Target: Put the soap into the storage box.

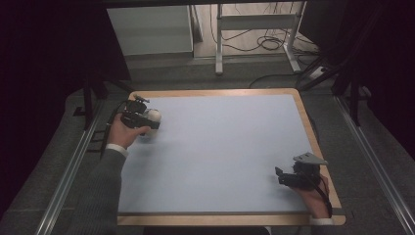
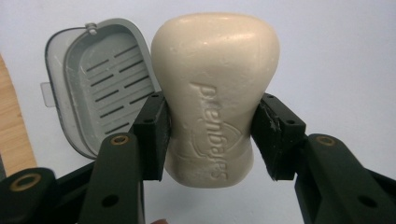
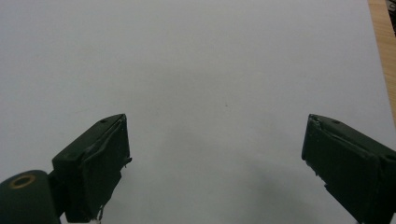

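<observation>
Two grippers | left gripper (image 2: pixel 212 135) clamps soap bar (image 2: pixel 215 88) beside soap dish (image 2: pixel 100 88) | right gripper (image 3: pixel 215 163) open, empty

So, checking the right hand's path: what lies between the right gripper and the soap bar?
Nothing: in the high view only bare blue mat separates the right gripper from the soap bar.

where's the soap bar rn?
The soap bar is clamped at its waist in the left gripper, held near the table's far-left corner in the high view, with the open grey soap dish just beside it.
</observation>
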